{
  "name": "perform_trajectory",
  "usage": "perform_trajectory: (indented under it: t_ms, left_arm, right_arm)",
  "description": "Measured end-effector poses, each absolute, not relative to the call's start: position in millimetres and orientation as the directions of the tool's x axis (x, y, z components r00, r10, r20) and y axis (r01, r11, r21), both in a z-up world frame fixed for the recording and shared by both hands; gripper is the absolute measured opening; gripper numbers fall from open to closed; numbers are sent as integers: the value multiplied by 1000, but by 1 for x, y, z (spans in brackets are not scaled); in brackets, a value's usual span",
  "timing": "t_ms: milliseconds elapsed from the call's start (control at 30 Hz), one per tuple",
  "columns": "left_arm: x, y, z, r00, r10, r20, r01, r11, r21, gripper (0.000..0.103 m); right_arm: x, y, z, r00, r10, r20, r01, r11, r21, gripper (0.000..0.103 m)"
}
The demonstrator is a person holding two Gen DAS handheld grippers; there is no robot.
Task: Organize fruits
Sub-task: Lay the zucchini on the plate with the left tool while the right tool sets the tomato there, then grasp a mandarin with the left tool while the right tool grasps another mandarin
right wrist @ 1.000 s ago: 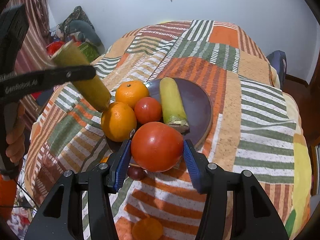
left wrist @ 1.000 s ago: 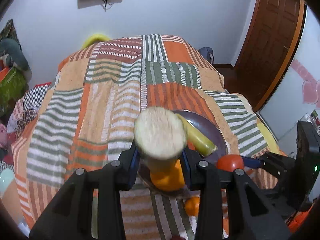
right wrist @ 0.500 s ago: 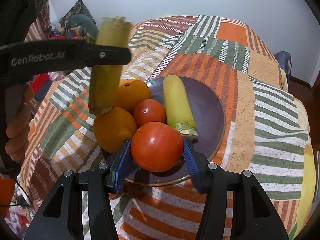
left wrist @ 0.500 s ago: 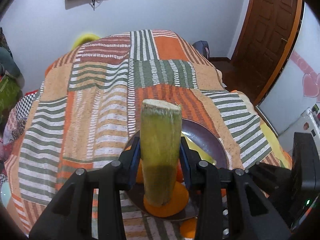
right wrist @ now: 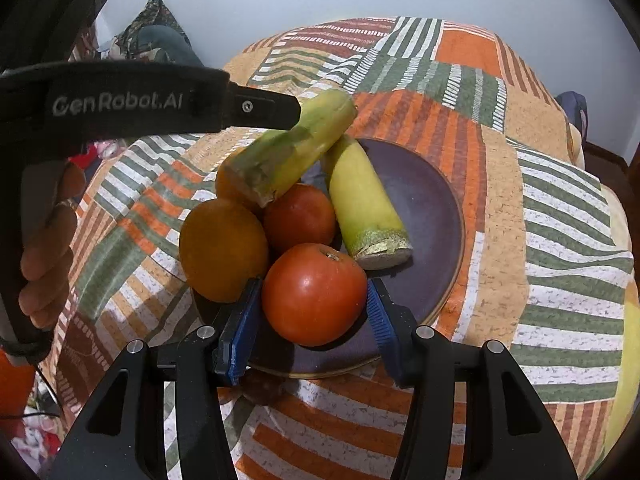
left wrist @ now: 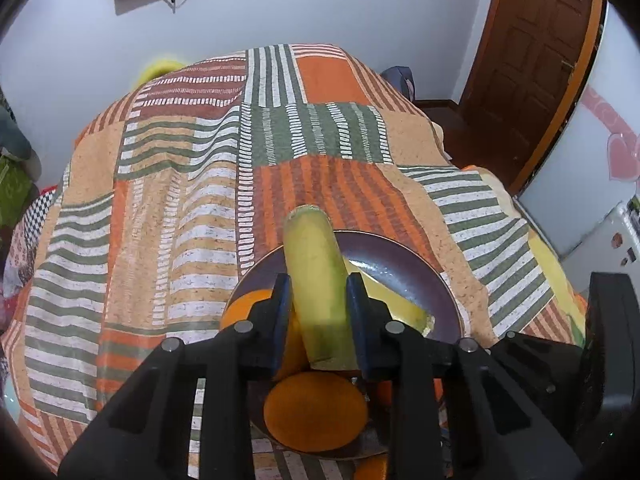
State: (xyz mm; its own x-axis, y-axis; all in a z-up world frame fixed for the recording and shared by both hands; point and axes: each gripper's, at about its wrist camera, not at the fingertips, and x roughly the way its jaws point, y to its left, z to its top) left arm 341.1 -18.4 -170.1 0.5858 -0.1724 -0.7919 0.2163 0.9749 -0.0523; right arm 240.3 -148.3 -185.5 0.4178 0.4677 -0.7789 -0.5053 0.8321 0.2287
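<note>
My left gripper (left wrist: 318, 320) is shut on a yellow-green corn-like piece (left wrist: 316, 280), held tilted over the dark plate (left wrist: 412, 268); it also shows in the right wrist view (right wrist: 288, 152). My right gripper (right wrist: 312, 320) is shut on a big red tomato (right wrist: 314, 292) just above the plate's near rim (right wrist: 444, 292). On the plate lie a second yellow-green piece (right wrist: 364, 208), a smaller tomato (right wrist: 300, 218) and two oranges (right wrist: 222, 250), of which the far one is mostly hidden.
The plate sits on a bed with a striped patchwork cover (left wrist: 180, 200). A small dark fruit (right wrist: 262, 388) lies on the cover under my right gripper. An orange (left wrist: 372, 468) lies beside the plate's near edge. A door (left wrist: 532, 60) stands at right.
My left gripper has swung the green piece from upright beside the plate to a tilt over the oranges. My right gripper has carried the tomato forward over the plate's near rim.
</note>
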Motion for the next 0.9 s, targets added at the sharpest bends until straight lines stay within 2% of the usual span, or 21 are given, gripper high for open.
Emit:
perform_trajectory:
  t_ms: [533,733,900]
  left_arm:
    - [300,-2,-154,609,-161,-777,189,980,-55,31]
    - [266,12,-142,629,-149,-763,175,983,-48,39]
    - [235,21,-128,662,-121,-740,153,988,-25,63]
  right_arm:
    - [227,-157,-173,445,439,-781,-493,848,195,50]
    - [216,-169,-148,504,433,-747,-478,861,177,57]
    - [198,-175,-134,531,414,-739,-479,866,142,57]
